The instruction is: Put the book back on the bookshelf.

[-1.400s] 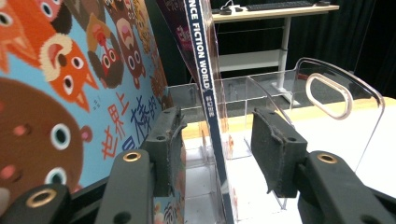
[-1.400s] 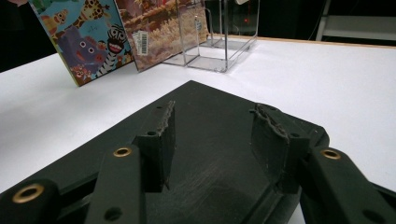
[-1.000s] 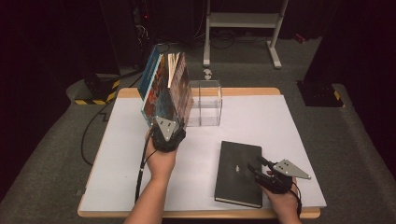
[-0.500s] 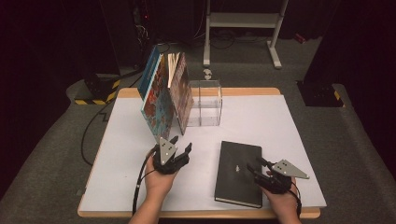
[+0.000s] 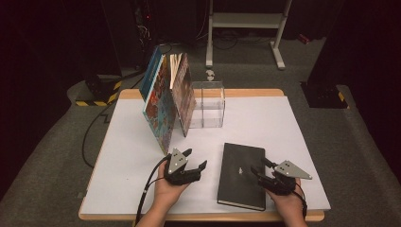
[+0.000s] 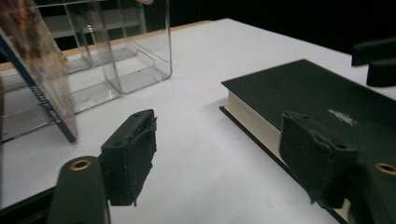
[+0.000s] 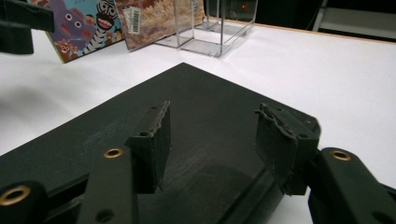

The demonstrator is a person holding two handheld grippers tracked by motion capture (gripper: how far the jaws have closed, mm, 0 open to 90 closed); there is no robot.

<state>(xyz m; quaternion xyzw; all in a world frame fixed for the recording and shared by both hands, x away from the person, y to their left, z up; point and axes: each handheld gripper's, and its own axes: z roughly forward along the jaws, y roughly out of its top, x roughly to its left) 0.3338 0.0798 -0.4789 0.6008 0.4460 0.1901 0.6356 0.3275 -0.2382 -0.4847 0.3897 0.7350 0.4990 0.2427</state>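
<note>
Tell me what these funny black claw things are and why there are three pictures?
A person sits at a white table and holds a grabbing tool in each hand. The left gripper and the right gripper each have two black fingers that can pinch things.

One picture comes from a camera up high, looking down on the table. The other two come from little cameras riding on the tools, so you look along the fingers.

On the table lies a black book, flat and closed. Farther back stands a clear plastic box, with colourful picture books leaning beside it.

Nothing is held right now. The left gripper's fingers have just been opening, with only table between them. The right gripper's fingers stand apart over the black book's near corner.
</note>
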